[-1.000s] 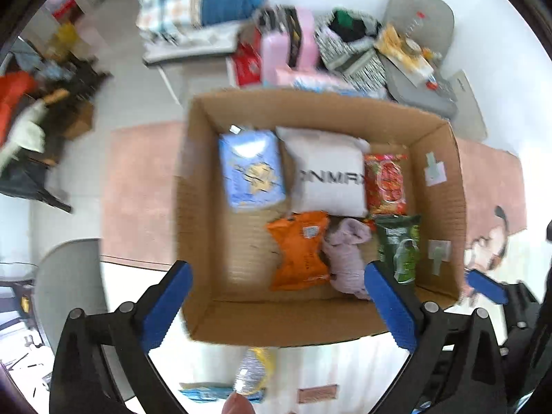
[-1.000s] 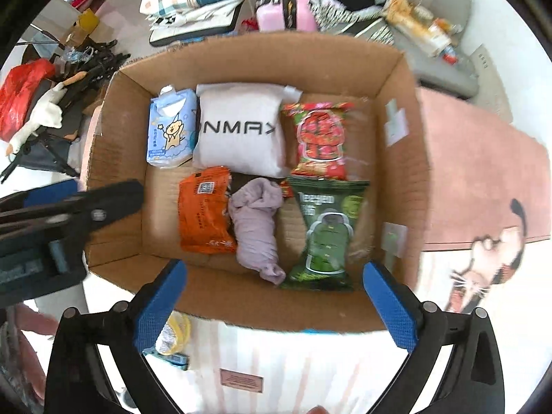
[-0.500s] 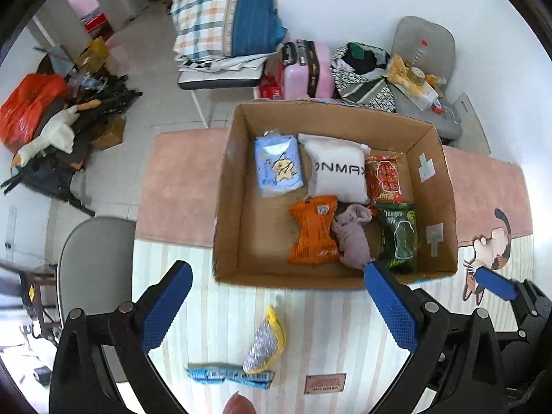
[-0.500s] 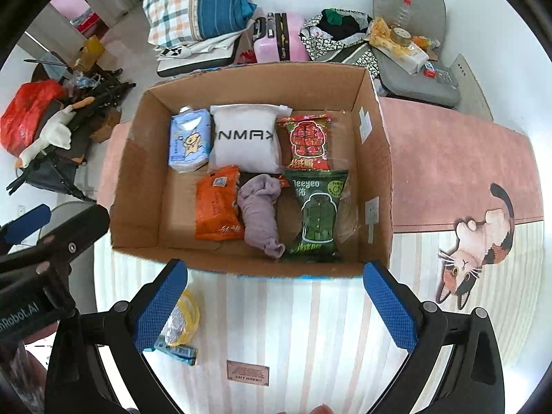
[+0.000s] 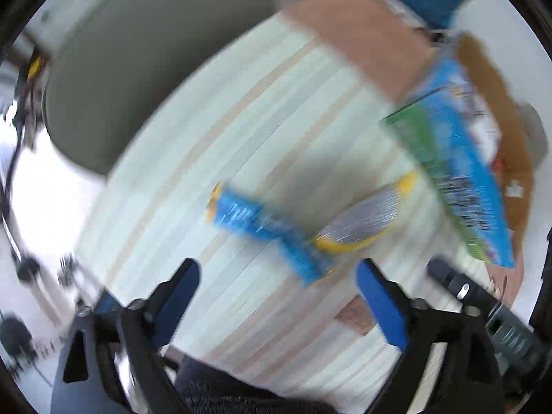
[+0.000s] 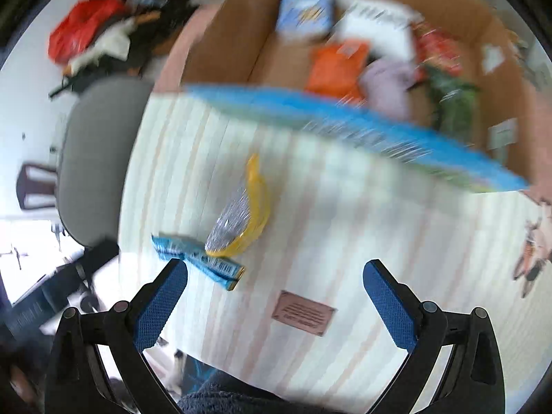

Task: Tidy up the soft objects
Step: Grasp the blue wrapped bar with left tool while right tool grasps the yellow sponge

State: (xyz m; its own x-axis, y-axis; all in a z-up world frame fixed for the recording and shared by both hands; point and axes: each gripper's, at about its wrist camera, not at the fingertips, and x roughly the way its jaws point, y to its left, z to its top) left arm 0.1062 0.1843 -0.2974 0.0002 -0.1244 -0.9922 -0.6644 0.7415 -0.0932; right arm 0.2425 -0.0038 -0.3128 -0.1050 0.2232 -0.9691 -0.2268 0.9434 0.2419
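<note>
Both the left hand-held gripper (image 5: 277, 288) and right hand-held gripper (image 6: 276, 284) gape wide, holding nothing. The blue snack bar (image 5: 262, 229) lies just beyond the left one at 12 o'clock, touching the yellow-rimmed foil packet (image 5: 362, 220) at 1 o'clock, on the striped mat (image 5: 241, 120).

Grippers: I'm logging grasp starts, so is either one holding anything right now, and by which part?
Nothing is held. The left gripper and right gripper are both open and empty, above the blue packet and yellow-edged silver packet.

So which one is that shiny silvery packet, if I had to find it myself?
Start at the big cardboard box on the striped mat. On the mat in front of it lie two packets that meet at one end. Yours is the silver packet with the yellow edge; its neighbour, the long blue packet, is flat and narrow.
</note>
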